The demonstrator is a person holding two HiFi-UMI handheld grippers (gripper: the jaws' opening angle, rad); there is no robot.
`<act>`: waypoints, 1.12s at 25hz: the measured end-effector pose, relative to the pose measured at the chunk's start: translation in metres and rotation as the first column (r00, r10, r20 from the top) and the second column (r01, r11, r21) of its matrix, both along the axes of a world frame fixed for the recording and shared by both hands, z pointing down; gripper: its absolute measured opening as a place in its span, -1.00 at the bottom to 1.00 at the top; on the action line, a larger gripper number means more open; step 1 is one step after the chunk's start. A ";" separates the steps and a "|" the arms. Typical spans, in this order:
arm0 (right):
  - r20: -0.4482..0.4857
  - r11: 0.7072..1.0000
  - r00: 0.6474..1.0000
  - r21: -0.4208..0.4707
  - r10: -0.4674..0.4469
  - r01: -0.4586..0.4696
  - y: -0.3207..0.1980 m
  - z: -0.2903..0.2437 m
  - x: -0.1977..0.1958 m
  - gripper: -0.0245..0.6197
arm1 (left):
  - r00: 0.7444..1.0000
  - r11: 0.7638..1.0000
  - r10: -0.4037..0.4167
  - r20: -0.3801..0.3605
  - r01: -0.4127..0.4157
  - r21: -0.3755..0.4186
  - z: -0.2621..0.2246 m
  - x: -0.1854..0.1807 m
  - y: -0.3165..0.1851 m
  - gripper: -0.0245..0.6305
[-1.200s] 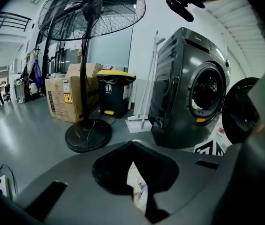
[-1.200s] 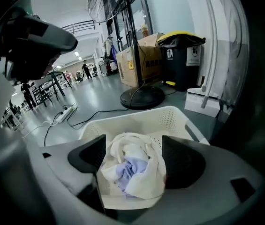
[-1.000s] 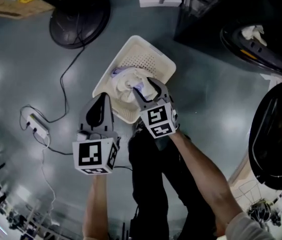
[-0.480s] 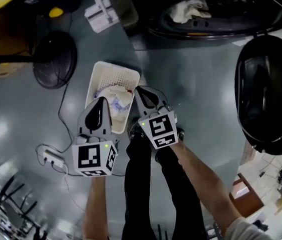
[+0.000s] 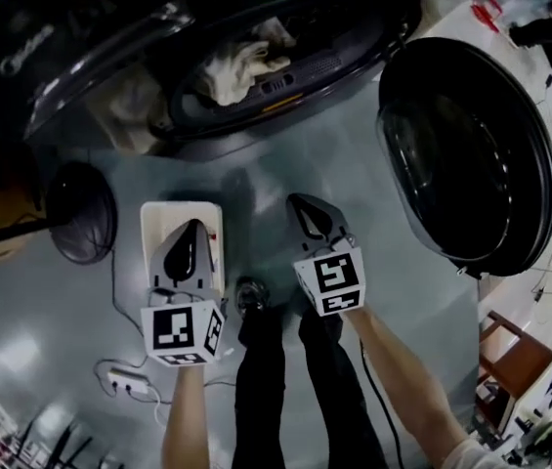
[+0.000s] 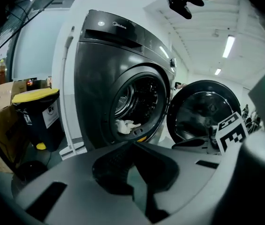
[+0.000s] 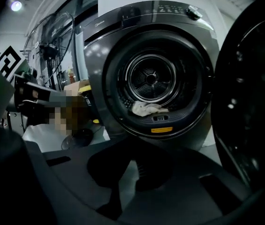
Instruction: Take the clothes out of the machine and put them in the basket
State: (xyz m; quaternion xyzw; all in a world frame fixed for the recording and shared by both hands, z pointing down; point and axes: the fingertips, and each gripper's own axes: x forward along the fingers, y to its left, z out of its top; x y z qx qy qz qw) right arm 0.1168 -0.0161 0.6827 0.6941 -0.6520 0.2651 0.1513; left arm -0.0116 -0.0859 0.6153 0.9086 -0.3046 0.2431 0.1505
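Observation:
The dark front-loading machine (image 5: pixel 207 27) stands with its round door (image 5: pixel 466 154) swung open to the right. A white cloth (image 5: pixel 241 66) lies at the front lip of the drum, also seen as the cloth (image 6: pixel 125 125) and the cloth (image 7: pixel 146 108). The white basket (image 5: pixel 158 213) sits on the floor, largely hidden under my left gripper (image 5: pixel 190 231). My right gripper (image 5: pixel 307 205) hangs over bare floor to the basket's right. Both point at the machine and are shut with nothing in them: left gripper (image 6: pixel 135 142), right gripper (image 7: pixel 132 143).
A black round fan base (image 5: pixel 80 213) sits left of the basket, and a power strip (image 5: pixel 124 384) with its cable lies behind it. A yellow-lidded bin (image 6: pixel 36 111) and cardboard boxes (image 6: pixel 1 121) stand left of the machine. The person's legs (image 5: pixel 276 379) are below the grippers.
Both grippers rose away from the basket and swung toward the machine. The right gripper, open over the clothes in the basket a second ago, has shut with nothing in it.

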 end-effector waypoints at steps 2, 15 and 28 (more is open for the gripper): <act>-0.008 0.999 0.999 0.005 0.044 -0.044 0.004 -0.003 0.019 -0.84 | 0.999 1.000 0.029 -0.013 -0.029 0.008 -0.004 0.018 -0.003 -0.87; 0.043 0.995 0.998 0.088 -0.055 0.051 -0.044 -0.004 0.016 0.16 | 0.999 1.000 0.012 -0.041 -0.011 0.028 0.002 0.021 -0.027 -0.87; 0.024 0.984 0.996 0.157 -0.090 0.085 -0.165 0.032 0.029 0.30 | 0.996 0.992 -0.036 -0.077 0.044 0.114 0.031 0.003 -0.076 -0.87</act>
